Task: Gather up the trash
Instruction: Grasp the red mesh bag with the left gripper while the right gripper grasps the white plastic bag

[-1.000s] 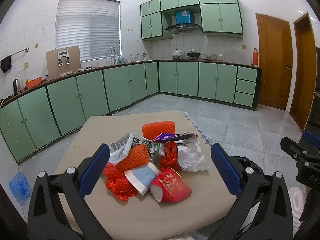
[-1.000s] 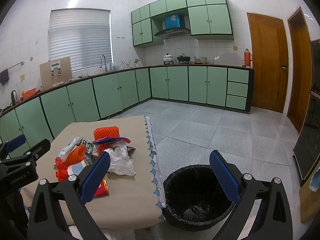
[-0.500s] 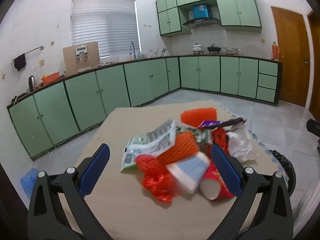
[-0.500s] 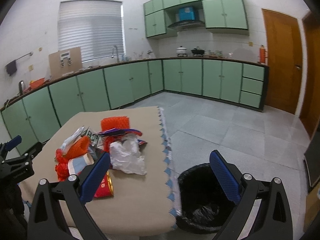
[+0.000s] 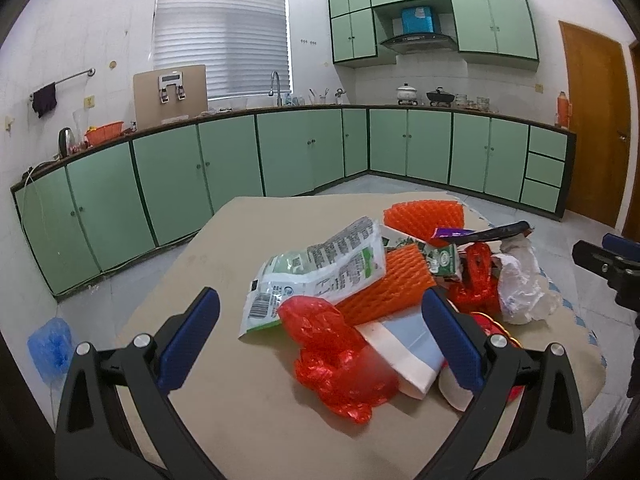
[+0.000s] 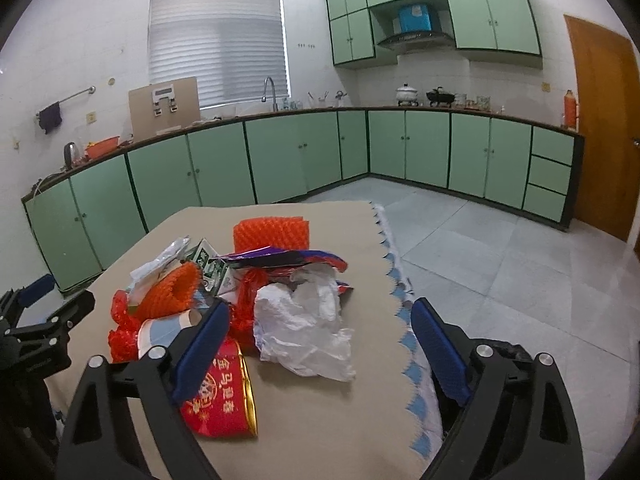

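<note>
A pile of trash lies on the tan table (image 5: 224, 412): a red plastic bag (image 5: 336, 352), a blue-and-white paper cup (image 5: 404, 344), orange foam netting (image 5: 384, 284), a printed white wrapper (image 5: 320, 268), crumpled white plastic (image 6: 304, 328) and a red paper cup with gold rim (image 6: 220, 396). My left gripper (image 5: 320, 336) is open, its fingers either side of the red bag and blue cup. My right gripper (image 6: 320, 352) is open, around the white plastic and red cup. A black trash bin (image 6: 504, 354) shows behind the right finger.
Green cabinets (image 5: 280, 152) run along the far walls under a counter with a sink. A wooden door (image 6: 604, 128) stands at the right. A blue bag (image 5: 50, 344) lies on the tiled floor at the left. The table has a scalloped blue edge (image 6: 400, 280).
Both grippers have moved closer to the trash pile; the left has swung left and lower over it. The bin has slid mostly out of the right view. Jaws stay open.
</note>
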`<state>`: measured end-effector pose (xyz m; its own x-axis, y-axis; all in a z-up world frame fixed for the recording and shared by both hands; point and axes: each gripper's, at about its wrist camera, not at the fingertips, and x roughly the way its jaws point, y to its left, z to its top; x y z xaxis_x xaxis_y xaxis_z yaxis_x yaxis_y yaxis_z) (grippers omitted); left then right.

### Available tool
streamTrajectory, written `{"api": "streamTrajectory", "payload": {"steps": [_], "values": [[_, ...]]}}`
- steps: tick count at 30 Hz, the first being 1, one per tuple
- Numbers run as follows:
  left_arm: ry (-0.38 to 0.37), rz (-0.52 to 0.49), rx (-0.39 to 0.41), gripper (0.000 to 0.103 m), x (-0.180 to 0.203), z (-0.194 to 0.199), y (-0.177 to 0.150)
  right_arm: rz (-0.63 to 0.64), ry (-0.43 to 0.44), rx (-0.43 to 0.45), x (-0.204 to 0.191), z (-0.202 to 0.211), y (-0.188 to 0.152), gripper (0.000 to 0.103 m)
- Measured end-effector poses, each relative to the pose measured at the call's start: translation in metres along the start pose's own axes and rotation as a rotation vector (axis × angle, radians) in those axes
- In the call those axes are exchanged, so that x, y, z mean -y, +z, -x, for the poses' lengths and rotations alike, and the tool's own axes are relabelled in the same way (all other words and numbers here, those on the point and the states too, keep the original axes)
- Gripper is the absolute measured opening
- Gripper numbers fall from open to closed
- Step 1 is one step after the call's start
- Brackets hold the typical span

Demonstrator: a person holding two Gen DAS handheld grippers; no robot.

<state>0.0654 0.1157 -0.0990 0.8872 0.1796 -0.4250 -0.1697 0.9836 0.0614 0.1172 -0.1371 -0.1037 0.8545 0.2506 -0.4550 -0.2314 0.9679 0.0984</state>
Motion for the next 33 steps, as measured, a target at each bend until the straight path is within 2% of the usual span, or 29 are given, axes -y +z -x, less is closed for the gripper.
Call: {"api": "streamTrajectory", "payload": {"steps": [4, 11, 12, 13, 18, 24, 29, 30, 32, 33], "values": [[0.006, 0.014, -0.013, 0.092, -0.007, -0.009, -0.001, 0.007, -0.007, -0.024, -0.002, -0.015, 0.000, 0.088], [-0.023, 0.015, -0.084, 0.092, -0.008, -0.016, -0.019, 0.012, -0.014, -0.080, -0.002, -0.029, -0.014, 0.088], [-0.027, 0.013, -0.092, 0.089, -0.007, -0.018, -0.021, 0.015, -0.013, -0.084, -0.003, -0.030, -0.015, 0.088], [-0.032, 0.014, -0.100, 0.083, -0.006, -0.020, -0.023, 0.022, -0.012, -0.088, -0.004, -0.032, -0.016, 0.088], [-0.061, 0.028, -0.159, 0.066, -0.007, -0.035, -0.029, 0.045, -0.004, -0.100, -0.009, -0.035, -0.020, 0.082], [-0.107, 0.037, -0.211, 0.045, -0.004, -0.045, -0.038, 0.039, 0.001, -0.108, -0.009, -0.037, -0.022, 0.080], [-0.101, 0.023, -0.211, 0.030, -0.001, -0.043, -0.044, 0.042, 0.010, -0.115, -0.011, -0.040, -0.023, 0.078], [-0.106, 0.026, -0.207, 0.019, -0.001, -0.042, -0.045, 0.044, 0.012, -0.117, -0.012, -0.041, -0.023, 0.077], [-0.098, 0.035, -0.201, 0.013, -0.002, -0.041, -0.044, 0.045, 0.016, -0.120, -0.012, -0.042, -0.023, 0.075], [-0.103, 0.036, -0.198, 0.004, -0.003, -0.040, -0.044, 0.043, 0.018, -0.121, -0.013, -0.042, -0.023, 0.073]]}}
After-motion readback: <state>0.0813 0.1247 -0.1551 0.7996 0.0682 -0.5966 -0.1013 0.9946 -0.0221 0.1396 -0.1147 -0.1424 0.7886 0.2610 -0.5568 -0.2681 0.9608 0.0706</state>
